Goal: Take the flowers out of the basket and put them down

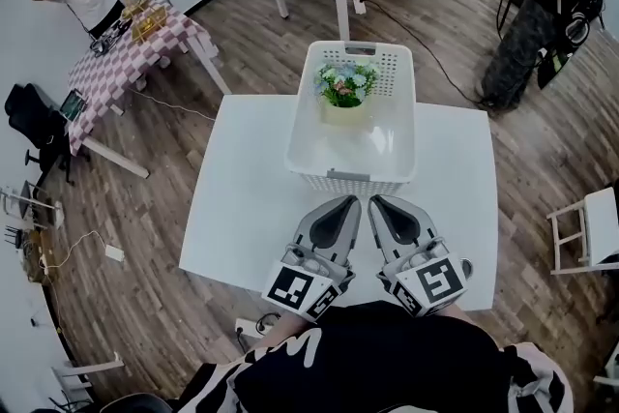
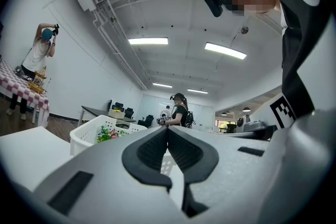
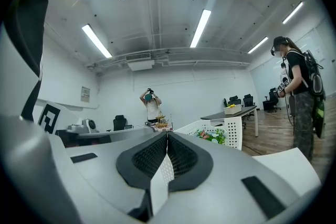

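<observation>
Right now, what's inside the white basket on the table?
A bunch of flowers stands in a pale pot toward the far end of the basket; the rest looks empty. The pot's base and the floor under it are covered.

White basket (image 1: pixel 353 63) with a lattice pattern; blue, pink, white and green flowers (image 1: pixel 348 84). White table (image 1: pixel 242 208). The left gripper (image 1: pixel 350 202) and right gripper (image 1: pixel 374 202) are grey with black pads (image 2: pixel 152 152). Pink-checked cloth (image 1: pixel 116 73); brown floor (image 1: pixel 242 34).

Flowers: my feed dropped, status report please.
Left gripper and right gripper shut, empty, just short of basket. Flowers inside basket, untouched. Nothing in between.
</observation>
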`<state>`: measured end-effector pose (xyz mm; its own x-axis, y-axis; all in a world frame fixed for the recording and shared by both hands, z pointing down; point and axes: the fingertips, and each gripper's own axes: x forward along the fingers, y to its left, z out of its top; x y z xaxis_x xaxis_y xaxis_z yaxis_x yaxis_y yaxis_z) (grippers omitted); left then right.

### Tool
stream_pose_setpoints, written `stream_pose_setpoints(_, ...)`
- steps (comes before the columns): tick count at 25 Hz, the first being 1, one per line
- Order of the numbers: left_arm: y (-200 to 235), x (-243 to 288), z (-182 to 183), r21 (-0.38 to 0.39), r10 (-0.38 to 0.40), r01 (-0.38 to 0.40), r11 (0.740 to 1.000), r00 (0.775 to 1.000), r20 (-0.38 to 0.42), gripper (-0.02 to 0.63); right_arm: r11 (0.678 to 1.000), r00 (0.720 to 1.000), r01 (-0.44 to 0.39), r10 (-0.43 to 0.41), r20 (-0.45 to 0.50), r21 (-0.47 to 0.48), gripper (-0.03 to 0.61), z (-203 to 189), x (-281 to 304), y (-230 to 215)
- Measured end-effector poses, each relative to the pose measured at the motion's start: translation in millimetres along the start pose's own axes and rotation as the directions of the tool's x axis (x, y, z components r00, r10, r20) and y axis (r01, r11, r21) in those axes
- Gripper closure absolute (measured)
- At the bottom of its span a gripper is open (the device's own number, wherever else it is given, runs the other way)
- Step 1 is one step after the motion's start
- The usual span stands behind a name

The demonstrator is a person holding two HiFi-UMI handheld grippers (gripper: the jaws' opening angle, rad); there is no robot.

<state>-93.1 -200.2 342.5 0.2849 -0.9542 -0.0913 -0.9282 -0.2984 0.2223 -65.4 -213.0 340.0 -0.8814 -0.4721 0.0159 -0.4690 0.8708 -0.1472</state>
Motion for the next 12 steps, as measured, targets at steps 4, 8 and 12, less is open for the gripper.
stream_pose_setpoints(4, 9.7, 1.7, -1.2, -0.008, 0.009, -0.009, 1.000, 1.000, 0.006, 0.608, 1.000, 1.000, -0.004, 0.005, 0.003, -0.015, 0.560, 4.5, 8.6, -0.9)
stream_pose_setpoints(8, 14.5, 3.4, -4.2, -0.019, 0.011, -0.011, 1.000, 1.000, 0.011, 0.609, 0.998, 1.000, -0.009, 0.009, 0.007, -0.064, 0.560, 11.3, 15.9, -4.2)
stream_pose_setpoints(12, 18.4, 1.2, -3.3, -0.037, 0.018, -0.017, 0.999, 1.000, 0.018, 0.609, 0.992, 1.000, -0.015, 0.017, 0.019, -0.126, 0.560, 25.8, 22.2, -6.3)
